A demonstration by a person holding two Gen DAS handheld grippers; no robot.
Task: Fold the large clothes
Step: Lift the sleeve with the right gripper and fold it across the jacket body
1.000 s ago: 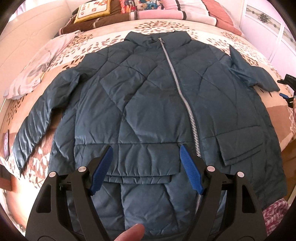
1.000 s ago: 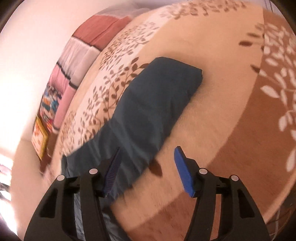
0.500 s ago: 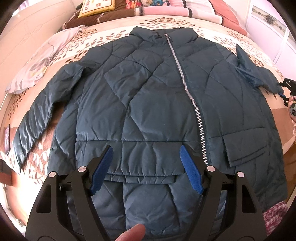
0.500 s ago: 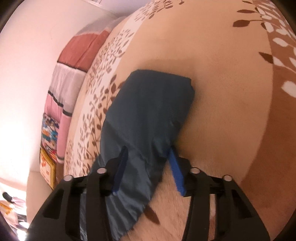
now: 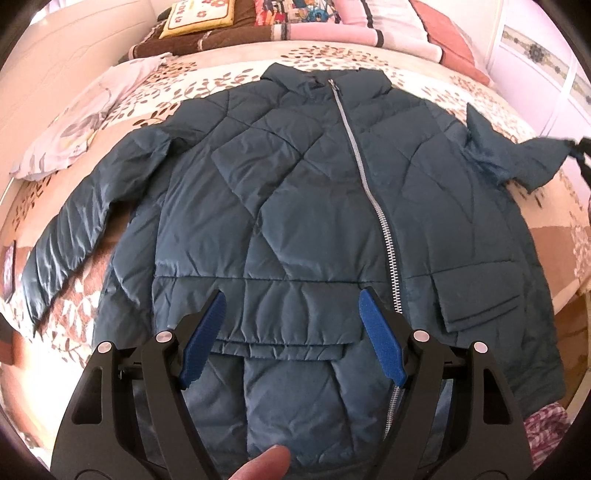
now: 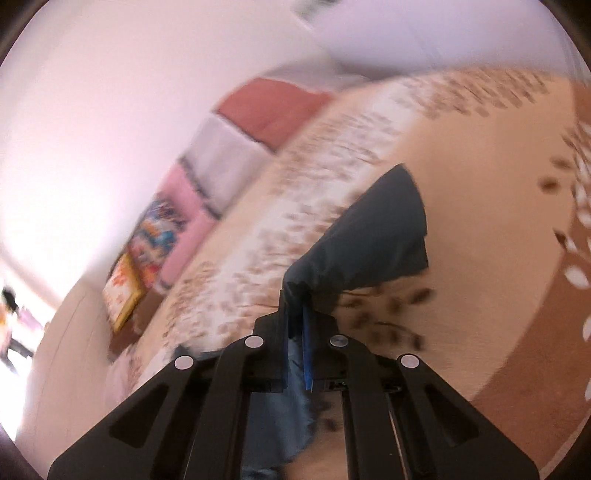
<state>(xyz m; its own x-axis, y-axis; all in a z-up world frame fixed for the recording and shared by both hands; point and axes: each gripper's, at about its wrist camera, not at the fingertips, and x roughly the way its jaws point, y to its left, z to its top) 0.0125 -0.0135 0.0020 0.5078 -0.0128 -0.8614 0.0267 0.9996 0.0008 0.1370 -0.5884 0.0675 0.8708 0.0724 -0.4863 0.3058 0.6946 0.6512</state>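
A dark teal quilted jacket (image 5: 295, 206) lies face up on the bed, zipped, collar at the far side, its left sleeve (image 5: 70, 236) spread out flat. My left gripper (image 5: 291, 332) hovers open over the jacket's hem, holding nothing. My right gripper (image 6: 297, 325) is shut on the jacket's right sleeve (image 6: 373, 236) and holds its end lifted above the bedspread. In the left wrist view the lifted sleeve (image 5: 517, 158) stretches to the right edge, where part of the right gripper (image 5: 583, 155) shows.
The bed has a beige and brown leaf-print bedspread (image 5: 554, 206). Pillows and folded blankets (image 5: 332, 18) lie along the headboard. A pale cloth (image 5: 74, 129) lies at the far left. A checked cloth (image 5: 546, 432) sits at the near right corner.
My right gripper has closed on the right sleeve and lifted its end off the bedspread. The left gripper has stayed open over the hem.
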